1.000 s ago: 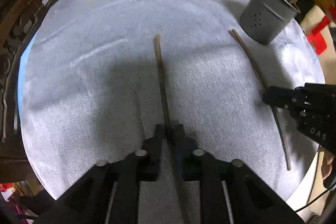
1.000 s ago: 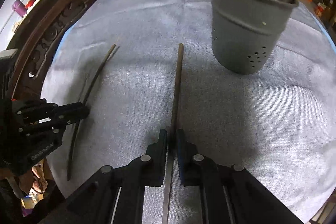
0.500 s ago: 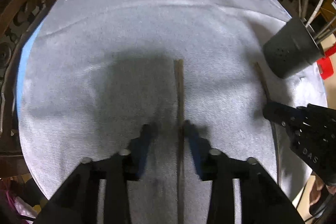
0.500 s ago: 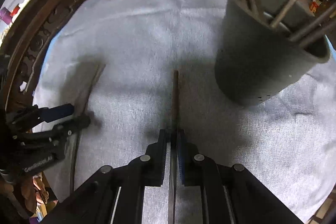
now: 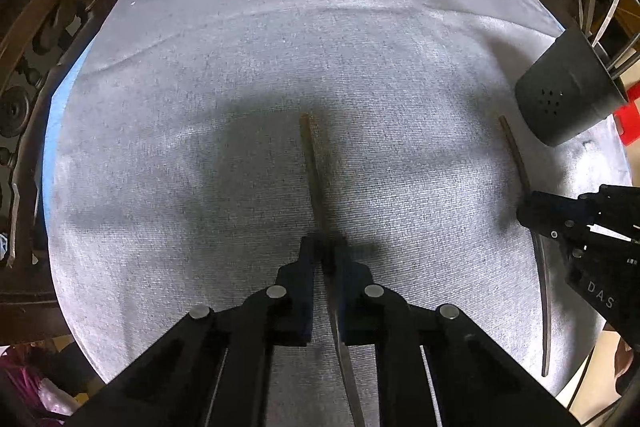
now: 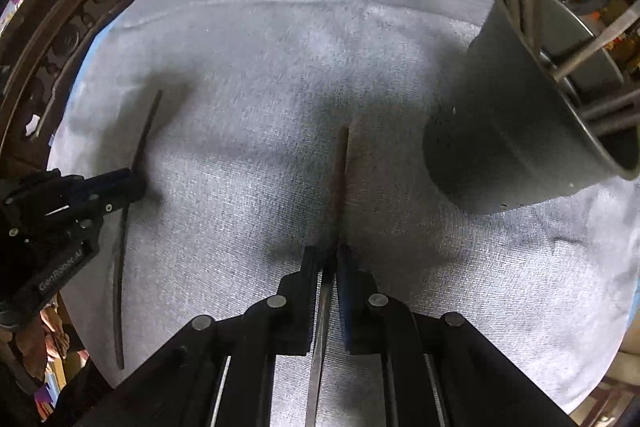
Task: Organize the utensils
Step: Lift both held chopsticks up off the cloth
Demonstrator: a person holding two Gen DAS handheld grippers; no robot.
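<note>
The left tool (image 5: 329, 247) and the right tool (image 6: 329, 254) each gripped a chopstick beside the grey utensil holder (image 6: 520, 131).

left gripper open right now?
No: in the left wrist view the left gripper is shut on a chopstick, both fingers pressed against it.
</note>
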